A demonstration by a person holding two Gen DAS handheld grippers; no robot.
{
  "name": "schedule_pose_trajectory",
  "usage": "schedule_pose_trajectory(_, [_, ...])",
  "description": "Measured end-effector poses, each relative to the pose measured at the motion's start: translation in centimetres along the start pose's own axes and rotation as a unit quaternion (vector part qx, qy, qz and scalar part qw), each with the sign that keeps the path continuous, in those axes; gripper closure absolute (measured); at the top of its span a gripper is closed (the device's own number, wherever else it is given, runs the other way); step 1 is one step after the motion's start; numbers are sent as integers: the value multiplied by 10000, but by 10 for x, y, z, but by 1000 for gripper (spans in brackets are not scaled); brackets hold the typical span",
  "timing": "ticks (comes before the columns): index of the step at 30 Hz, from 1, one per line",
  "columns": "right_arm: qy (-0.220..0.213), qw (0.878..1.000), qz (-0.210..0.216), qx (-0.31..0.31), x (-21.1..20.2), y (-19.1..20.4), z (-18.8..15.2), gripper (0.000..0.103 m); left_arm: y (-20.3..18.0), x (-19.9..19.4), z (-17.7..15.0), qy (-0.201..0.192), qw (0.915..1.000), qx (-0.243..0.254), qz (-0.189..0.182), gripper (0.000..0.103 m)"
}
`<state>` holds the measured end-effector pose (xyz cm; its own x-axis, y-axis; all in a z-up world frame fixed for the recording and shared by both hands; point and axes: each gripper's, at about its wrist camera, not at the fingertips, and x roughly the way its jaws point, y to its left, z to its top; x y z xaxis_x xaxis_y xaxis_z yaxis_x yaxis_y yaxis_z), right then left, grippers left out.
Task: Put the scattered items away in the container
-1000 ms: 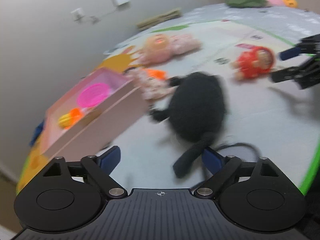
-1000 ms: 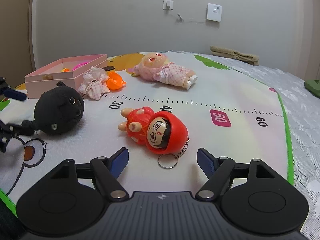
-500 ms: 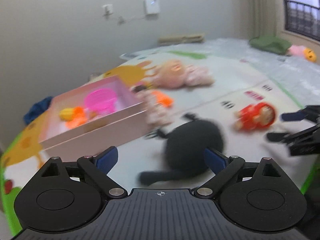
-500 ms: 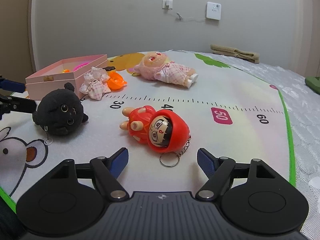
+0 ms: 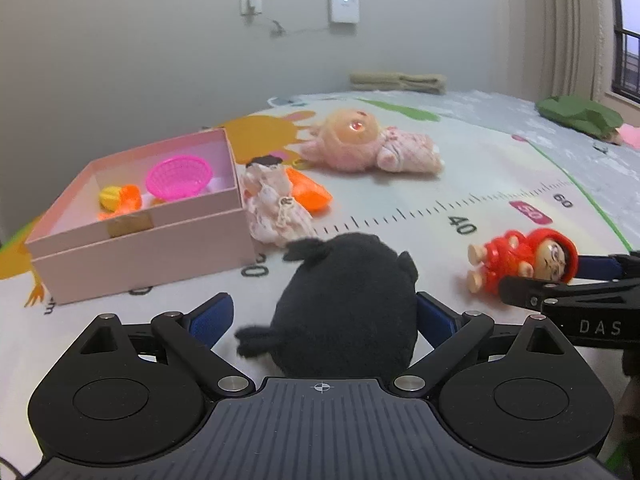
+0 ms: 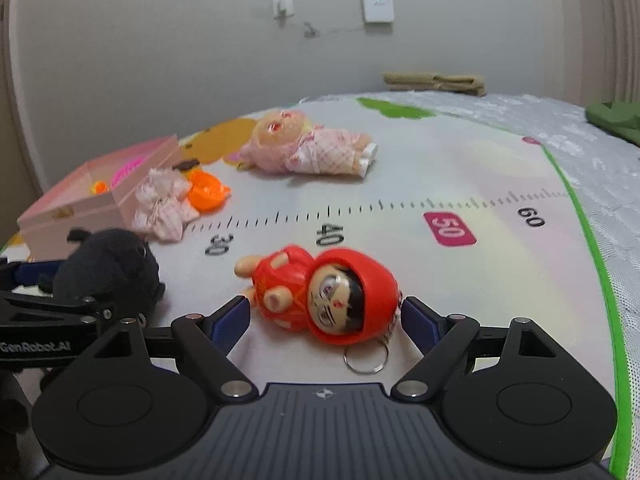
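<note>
A black plush toy (image 5: pixel 348 304) lies on the play mat between the wide-apart fingers of my left gripper (image 5: pixel 324 316), which is open; its right finger (image 5: pixel 434 316) sits close against the plush. A red hooded doll (image 6: pixel 320 292) with a key ring (image 6: pixel 366 356) lies between the fingers of my right gripper (image 6: pixel 326 318), also open. The pink box (image 5: pixel 140 248) stands at the left and holds a pink basket (image 5: pixel 179 176) and orange and yellow toys (image 5: pixel 120 198). Beside the box lie a small doll in a floral dress (image 5: pixel 276 208) and an orange toy (image 5: pixel 308 192).
A large doll in pink pyjamas (image 5: pixel 360 144) lies farther back on the mat. A folded towel (image 5: pixel 398 82) rests by the wall and a green cloth (image 5: pixel 580 114) at the far right. The mat's green border (image 6: pixel 600 264) runs along the right.
My left gripper has swung round and closed in on the black plush, which now lies between its fingers. My right gripper has moved forward so the red doll lies between its fingers.
</note>
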<state>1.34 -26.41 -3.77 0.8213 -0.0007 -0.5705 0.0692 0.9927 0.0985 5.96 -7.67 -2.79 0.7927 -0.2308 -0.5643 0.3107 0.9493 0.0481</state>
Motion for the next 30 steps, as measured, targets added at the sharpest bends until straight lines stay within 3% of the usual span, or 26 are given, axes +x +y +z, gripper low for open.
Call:
schedule_pose_trajectory(4, [127, 9981, -206, -560, -2, -9, -5, 20, 5, -2, -3, 49, 10000, 6, -41, 4])
schedule_pose_trajectory(9, [53, 9970, -663, -386, -2, -29, 0, 20, 6, -6, -3, 41, 10000, 22, -50, 4])
schedule_pose_trajectory(15, [-29, 9974, -527, -485, -7, -24, -1, 20, 9, -18, -4, 58, 9998, 125, -108, 4])
schedule_pose_trajectory(20, [-24, 9979, -451, -456, -8, -22, -2, 20, 9, -30, -20, 173, 9978, 616, -192, 4])
schedule_pose_trajectory(23, [-9, 9981, -430, -445, -8, -23, -3, 20, 20, -33, -28, 159, 9957, 890, 204, 3])
schedule_pose_trajectory(27, [42, 9983, -402, -419, -8, -24, -7, 19, 47, -27, -27, 174, 9903, 946, 999, 4])
schedule_pose_trajectory(29, [54, 9983, -402, -411, -8, -24, -8, 19, 60, -25, -24, 212, 9903, 812, 1106, 4])
schedule_pose_trajectory(30, [58, 9984, -398, -401, -8, -24, -8, 19, 65, -27, -22, 207, 9926, 698, 970, 4])
